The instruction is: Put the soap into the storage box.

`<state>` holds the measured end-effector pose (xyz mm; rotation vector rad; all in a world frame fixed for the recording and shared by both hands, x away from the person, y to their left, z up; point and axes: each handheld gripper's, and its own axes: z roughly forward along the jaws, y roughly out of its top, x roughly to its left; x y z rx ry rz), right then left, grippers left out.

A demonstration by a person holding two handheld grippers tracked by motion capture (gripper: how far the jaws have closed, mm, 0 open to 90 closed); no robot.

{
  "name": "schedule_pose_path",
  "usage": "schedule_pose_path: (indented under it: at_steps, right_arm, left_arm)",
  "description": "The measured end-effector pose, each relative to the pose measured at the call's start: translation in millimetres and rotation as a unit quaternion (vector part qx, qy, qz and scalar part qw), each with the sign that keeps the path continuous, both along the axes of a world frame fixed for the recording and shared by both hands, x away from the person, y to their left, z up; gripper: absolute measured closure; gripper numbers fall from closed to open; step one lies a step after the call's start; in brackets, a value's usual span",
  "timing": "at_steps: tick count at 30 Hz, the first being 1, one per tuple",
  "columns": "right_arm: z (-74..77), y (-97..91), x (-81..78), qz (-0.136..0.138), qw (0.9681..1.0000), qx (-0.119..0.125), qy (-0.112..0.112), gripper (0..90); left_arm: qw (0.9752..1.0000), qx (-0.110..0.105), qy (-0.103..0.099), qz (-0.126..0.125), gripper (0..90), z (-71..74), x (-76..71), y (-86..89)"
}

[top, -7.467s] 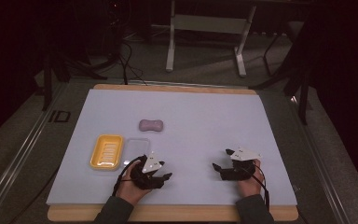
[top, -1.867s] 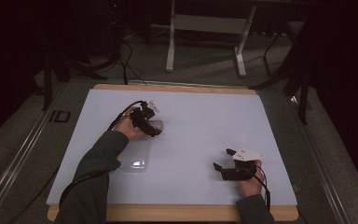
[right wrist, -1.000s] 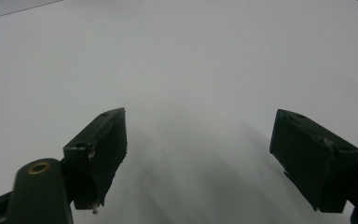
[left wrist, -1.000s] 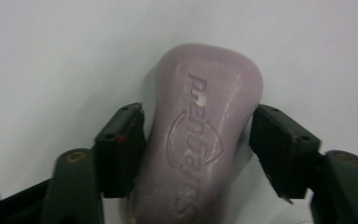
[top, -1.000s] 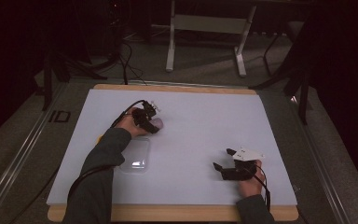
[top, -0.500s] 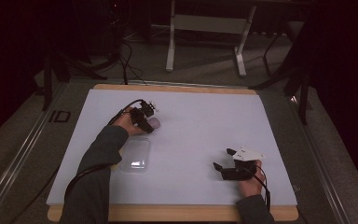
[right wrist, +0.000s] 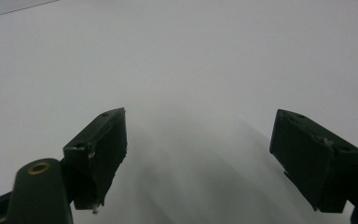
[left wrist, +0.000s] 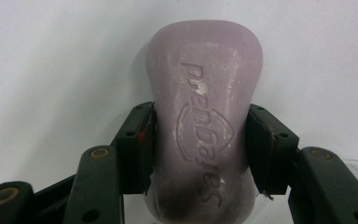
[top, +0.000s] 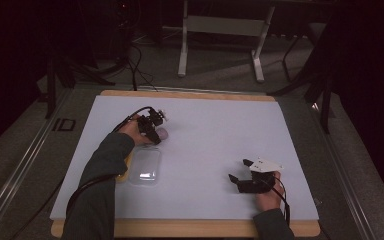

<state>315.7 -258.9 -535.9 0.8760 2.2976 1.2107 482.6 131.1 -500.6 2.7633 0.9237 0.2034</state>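
Left gripper view: we've got the left gripper [left wrist: 199, 149] clamped on the purple soap bar [left wrist: 204, 116]; our right gripper [right wrist: 205, 163] sits wide, nothing between.

Left arm stretched forward over the white mat [top: 220, 125], sleeve running up from the near edge. Left gripper [top: 152, 131] sits toward the mat's far-left part, jaws just closed, pads pressing both sides of the soap bar [left wrist: 205, 116]. Right hand [top: 267, 192] rests near the mat's near-right edge, right gripper [top: 242, 172] pointing left, jaws spread wide with nothing between them.
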Motion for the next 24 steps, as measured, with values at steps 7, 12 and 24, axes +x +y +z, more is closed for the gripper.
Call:
schedule_pose_path:
  at_steps: [7, 12, 24]
  right_arm:
    - [-0.2, 0.2, 0.6, 0.001, 1.0, -0.002, 0.001, 18.3]
    - [-0.2, 0.3, 0.7, 0.0, 1.0, -0.002, 0.002, 18.3]
    - [-0.1, 0.3, 0.7, 0.001, 1.0, -0.003, 0.002, 18.3]
  left_arm:
    - [0.9993, -0.019, 0.023, 0.023, 43.7, -1.9, 6.3, 4.5]
    - [0.999, -0.013, 0.033, 0.029, 43.5, -1.5, 8.5, 2.8]
    - [0.9972, 0.008, 0.054, 0.051, 48.7, 1.0, 12.5, -3.6]
